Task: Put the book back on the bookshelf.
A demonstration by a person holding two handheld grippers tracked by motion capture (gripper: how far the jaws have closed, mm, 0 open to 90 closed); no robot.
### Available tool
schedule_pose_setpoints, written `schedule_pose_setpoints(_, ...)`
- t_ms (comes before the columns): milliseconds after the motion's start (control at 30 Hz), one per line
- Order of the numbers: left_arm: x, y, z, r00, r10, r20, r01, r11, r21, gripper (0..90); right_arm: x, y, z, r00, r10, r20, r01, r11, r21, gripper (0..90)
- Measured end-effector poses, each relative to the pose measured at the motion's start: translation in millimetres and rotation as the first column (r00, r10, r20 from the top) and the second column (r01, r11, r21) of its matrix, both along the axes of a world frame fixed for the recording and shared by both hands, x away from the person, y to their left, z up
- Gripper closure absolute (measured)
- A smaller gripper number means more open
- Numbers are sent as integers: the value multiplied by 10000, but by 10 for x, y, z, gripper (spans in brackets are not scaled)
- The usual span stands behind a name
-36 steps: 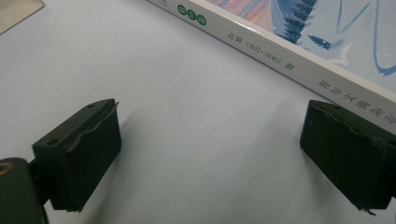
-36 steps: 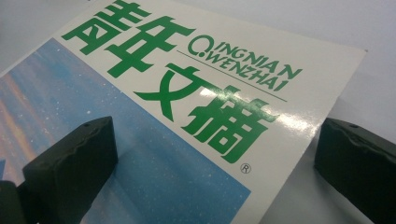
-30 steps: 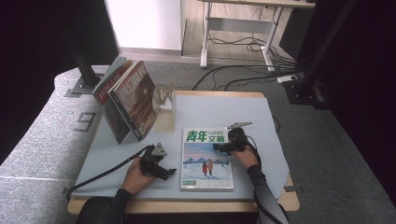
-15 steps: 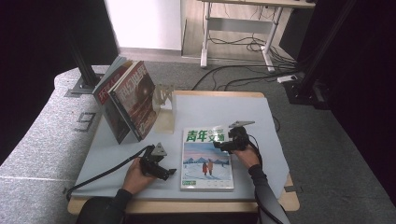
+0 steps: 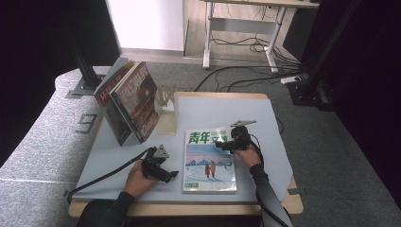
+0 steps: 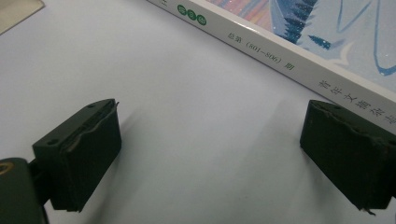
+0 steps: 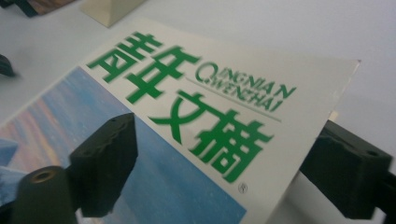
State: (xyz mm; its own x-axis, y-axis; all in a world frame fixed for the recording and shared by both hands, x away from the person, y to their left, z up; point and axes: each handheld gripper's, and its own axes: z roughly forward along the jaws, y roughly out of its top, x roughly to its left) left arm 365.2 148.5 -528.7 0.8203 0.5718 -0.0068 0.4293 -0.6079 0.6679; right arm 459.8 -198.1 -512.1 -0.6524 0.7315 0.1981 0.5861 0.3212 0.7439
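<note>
A flat magazine with a white cover, green Chinese title characters and a snowy blue landscape picture lies on the pale grey table top, toward its near side and a little right of the middle. In the high view the right gripper sits at the magazine's far right corner, with the person's right hand behind it, while the left gripper rests on the table just beside the magazine's left edge, held by the left hand. Far left on the table, a few magazines with dark red covers lean upright against a pale wooden stand. The right gripper view adds what the high view cannot resolve: one black jaw hovers over the cover's blue picture and the other sits beyond the magazine's right edge, beside its slightly raised corner, so the magazine lies between the jaws without the pads visibly pressing it. The left gripper view shows its jaws spread wide and released over bare table, with the magazine's white spine running across just past them, near the right jaw. Compared with the earlier frames, the right gripper has shifted slightly left onto the magazine's corner, and its jaws have just been closing with the cover between them; the left gripper and the magazine lie as before.
</note>
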Motion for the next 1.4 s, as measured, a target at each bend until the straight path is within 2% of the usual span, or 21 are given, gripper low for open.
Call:
schedule_pose_setpoints(67, 0, 0, 0, 10000, 2, 2, -2, 10000, -1, 49, 36, 20, 30, 9998, 111, -147, -102, 9982, 590, 174)
schedule_pose_setpoints(200, -1, 0, 0, 10000, 2, 2, -2, 10000, 1, 49, 19, 70, 50, 9998, 210, -60, -208, 9993, 319, 189)
schedule_pose_setpoints(233, -1, 0, 0, 10000, 2, 3, -2, 10000, 1, 49, 8, 74, 52, 9997, 245, -21, -244, 9994, 226, 217)
schedule_pose_setpoints(300, -1, -1, -1, 10000, 6, 2, -6, 10000, -5, 49, -29, 39, 47, 9995, 255, -173, -252, 9995, 175, 350)
schedule_pose_setpoints(333, -1, -1, -1, 10000, 6, 2, -6, 10000, -5, 49, -29, 39, 47, 9995, 255, -173, -252, 9995, 175, 350)
schedule_pose_setpoints(367, -1, -1, 0, 10000, 3, 3, -3, 10000, -3, 49, -47, 9, 34, 9992, 308, -252, -305, 9994, 141, 417)
schedule_pose_setpoints(433, 0, 0, 0, 10000, 0, 16, 0, 10000, 8, 49, -48, 0, 28, 9991, 317, -295, -313, 9994, 142, 452)
schedule_pose_setpoints(533, -1, -1, 0, 10000, 2, 0, -2, 10000, -3, 50, -1, 2, 44, 9998, 88, -204, -87, 9999, 70, 575)
schedule_pose_setpoints(600, -1, -1, 0, 10000, 3, -1, -3, 10000, -1, 50, 16, 8, 55, 9998, 54, -198, -54, 10000, 2, 600)
schedule_pose_setpoints(667, -2, -1, 0, 10000, 7, 1, -7, 10000, -3, 50, 44, 32, 92, 9999, -21, -139, 19, 9999, -151, 692)
schedule_pose_setpoints(700, -1, -1, 0, 10000, 5, -4, -5, 10000, -4, 50, 44, 32, 92, 9999, -21, -139, 19, 9999, -151, 692)
schedule_pose_setpoints(767, -5, -2, 1, 10000, 3, 16, -3, 10000, -3, 51, 32, 40, 116, 9999, -107, -53, 105, 9996, -248, 759)
schedule_pose_setpoints(833, -5, -3, 1, 10000, 5, 18, -5, 10000, 7, 55, -24, 36, 158, 9999, -100, 102, 101, 9999, -105, 843)
schedule_pose_setpoints(967, -10, -3, 4, 10000, -3, 31, 3, 10000, 29, 58, -107, 41, 226, 9990, 8, 457, -5, 10000, -75, 862)
schedule_pose_setpoints(1167, -5, 2, 6, 10000, -19, 2, 19, 10000, 41, 59, -184, 54, 341, 9971, 217, 735, -223, 9997, 66, 864)
schedule_pose_setpoints(1300, -9, 2, 11, 10000, 66, -32, -66, 10000, 39, 65, -263, 102, 442, 9938, 428, 1027, -424, 9991, -63, 865)
schedule_pose_setpoints(1400, -6, 7, 27, 9998, 149, -90, -149, 9999, 72, 103, -314, 137, 527, 9900, 595, 1276, -586, 9982, -112, 865)
